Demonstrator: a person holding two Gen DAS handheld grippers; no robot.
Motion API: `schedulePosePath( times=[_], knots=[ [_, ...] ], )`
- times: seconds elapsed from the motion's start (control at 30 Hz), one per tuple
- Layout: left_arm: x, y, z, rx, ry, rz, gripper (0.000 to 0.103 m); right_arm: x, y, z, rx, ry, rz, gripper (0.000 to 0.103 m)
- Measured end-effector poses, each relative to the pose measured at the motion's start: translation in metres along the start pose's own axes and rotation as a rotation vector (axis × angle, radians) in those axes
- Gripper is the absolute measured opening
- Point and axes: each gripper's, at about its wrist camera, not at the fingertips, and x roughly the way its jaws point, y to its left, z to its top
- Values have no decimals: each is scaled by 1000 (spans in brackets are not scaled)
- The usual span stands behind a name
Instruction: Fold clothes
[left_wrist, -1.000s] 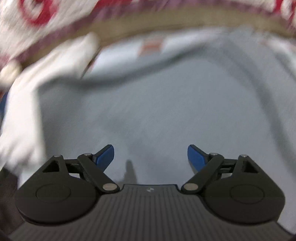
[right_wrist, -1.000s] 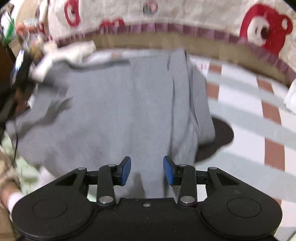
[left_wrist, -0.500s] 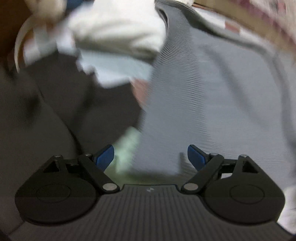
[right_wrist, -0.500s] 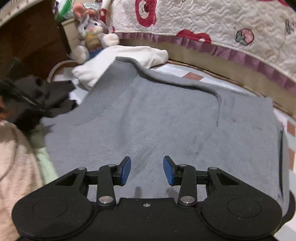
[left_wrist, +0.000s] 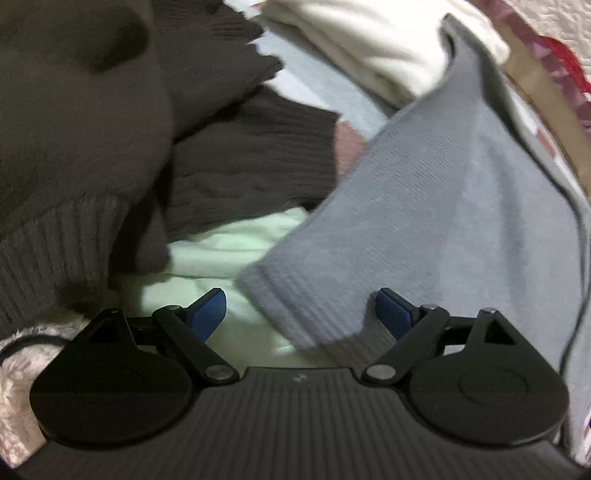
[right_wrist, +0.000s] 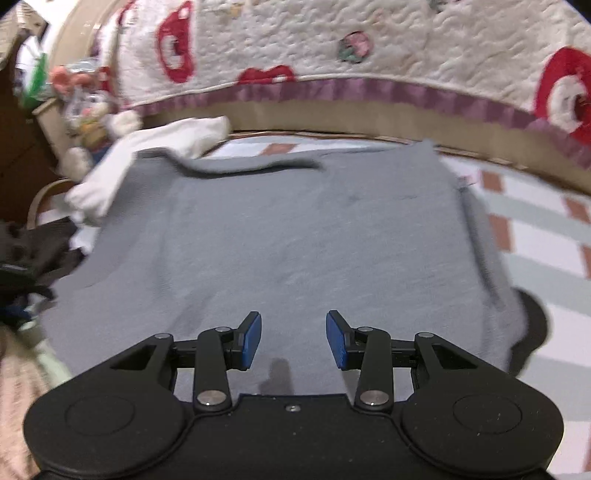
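quilted wall hanging (right_wrist: 388, 48); checked bed sheet (right_wrist: 546, 236) | dark wooden furniture (right_wrist: 18, 158)

Grey garment (right_wrist: 295, 236) spread flat, right gripper (right_wrist: 293, 341) above, jaws apart; white cloth (right_wrist: 147, 158) beyond

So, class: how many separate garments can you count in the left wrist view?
4: a grey sweater on the right, a dark brown knit on the left, a pale green piece between them, and a white garment at the top. More may lie hidden underneath.
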Motion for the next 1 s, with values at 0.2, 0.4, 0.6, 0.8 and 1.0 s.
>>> schedulePosePath(
  times=[0.2, 0.4, 0.6, 0.8, 1.0],
  knots=[
    [18, 7, 0, -175, -31, -70, 91, 39, 49, -2, -129, 66, 95, 45],
    [-39, -8, -29, 18, -380, -32, 11, 45, 75, 10, -222, 72, 160, 47],
    [-63, -6, -52, 42, -484, -18, 10, 50, 80, -1, -253, 152, 218, 53],
    [-61, -18, -55, 87, -470, -3, 9, 45, 72, -8, -177, 142, 251, 55],
    [-111, -95, -43, 282, -576, -203, 9, 13, 25, 9, 80, 42, 286, 55]
  ],
)
